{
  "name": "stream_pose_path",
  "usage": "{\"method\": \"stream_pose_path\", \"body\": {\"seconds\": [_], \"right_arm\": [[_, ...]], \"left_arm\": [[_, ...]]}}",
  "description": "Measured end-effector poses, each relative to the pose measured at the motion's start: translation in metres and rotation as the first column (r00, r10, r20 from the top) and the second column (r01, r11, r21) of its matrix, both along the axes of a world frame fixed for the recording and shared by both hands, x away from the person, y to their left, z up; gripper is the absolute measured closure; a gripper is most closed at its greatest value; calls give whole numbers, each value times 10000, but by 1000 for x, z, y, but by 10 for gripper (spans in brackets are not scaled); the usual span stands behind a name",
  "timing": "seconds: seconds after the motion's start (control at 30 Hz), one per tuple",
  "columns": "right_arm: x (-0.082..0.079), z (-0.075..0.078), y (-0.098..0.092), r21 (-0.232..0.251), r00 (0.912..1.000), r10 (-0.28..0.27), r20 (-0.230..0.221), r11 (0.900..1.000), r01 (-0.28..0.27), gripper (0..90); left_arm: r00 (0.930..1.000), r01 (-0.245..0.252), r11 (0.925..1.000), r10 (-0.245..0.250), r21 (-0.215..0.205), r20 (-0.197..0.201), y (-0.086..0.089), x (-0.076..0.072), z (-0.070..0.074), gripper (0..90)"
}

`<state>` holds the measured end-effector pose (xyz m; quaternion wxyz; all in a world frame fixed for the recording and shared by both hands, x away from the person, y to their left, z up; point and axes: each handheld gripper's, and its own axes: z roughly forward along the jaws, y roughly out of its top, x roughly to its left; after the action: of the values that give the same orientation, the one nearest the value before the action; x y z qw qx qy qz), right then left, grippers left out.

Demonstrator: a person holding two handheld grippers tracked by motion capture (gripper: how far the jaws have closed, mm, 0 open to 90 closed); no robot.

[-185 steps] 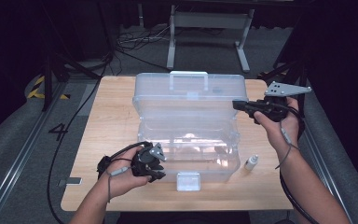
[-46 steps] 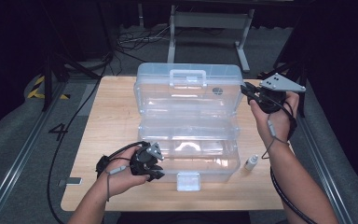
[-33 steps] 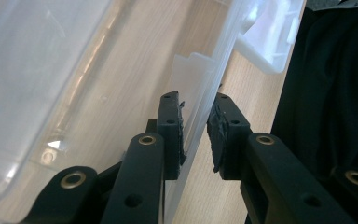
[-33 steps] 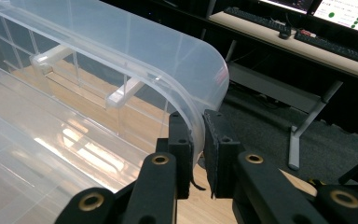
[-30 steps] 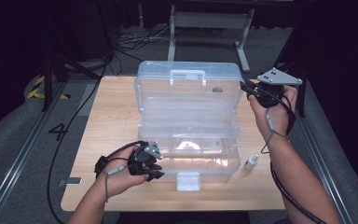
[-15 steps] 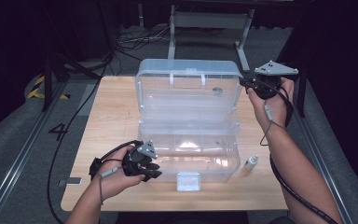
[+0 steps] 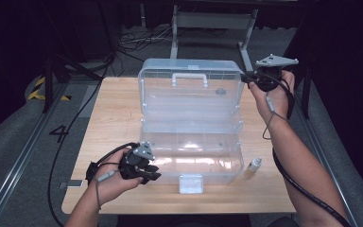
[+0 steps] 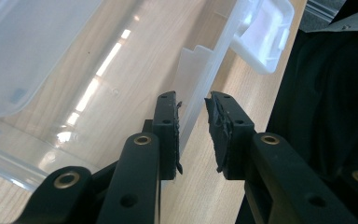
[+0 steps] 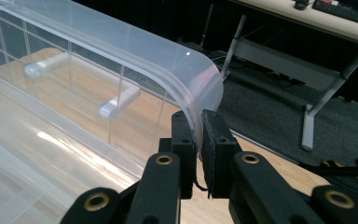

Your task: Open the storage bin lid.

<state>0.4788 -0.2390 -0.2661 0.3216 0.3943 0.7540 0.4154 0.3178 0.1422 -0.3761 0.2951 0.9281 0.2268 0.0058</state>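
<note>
Clear box (image 7: pixel 191 142) mid-tabletop (image 7: pixel 108 118), lid (image 7: pixel 191 87) raised. Right gripper (image 9: pixel 199 135) clenched on lid's far right corner rim. Left gripper (image 8: pixel 192 126) released, straddling box's near left wall; high view adds small bottle (image 7: pixel 254 164) right of box.

Right gripper (image 7: pixel 244 78), clamped on the lid's (image 7: pixel 191 87) corner, has swung the lid from tilted forward to upright and farther back.

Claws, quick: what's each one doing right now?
Left claw: open around the box wall, not squeezing it.
Right claw: shut on the lid corner.
</note>
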Motion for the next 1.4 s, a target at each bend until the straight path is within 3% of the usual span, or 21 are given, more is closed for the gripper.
{"method": "stream_pose_path", "body": {"seconds": [0.4,1.17,1.4], "right_arm": [[22,-2,0,142,9985,-30,-541,9999,38,859],[54,-9,1,365,9906,-195,-1356,9990,247,864],[64,-11,1,403,9858,-226,-1663,9987,297,864]], "left_arm": [[9997,-234,9990,235,-378,12,8,-3,2,714],[9989,-422,9986,416,-322,-193,16,1,-1,709],[9991,-327,9982,313,-501,-295,17,6,-2,704]]}}
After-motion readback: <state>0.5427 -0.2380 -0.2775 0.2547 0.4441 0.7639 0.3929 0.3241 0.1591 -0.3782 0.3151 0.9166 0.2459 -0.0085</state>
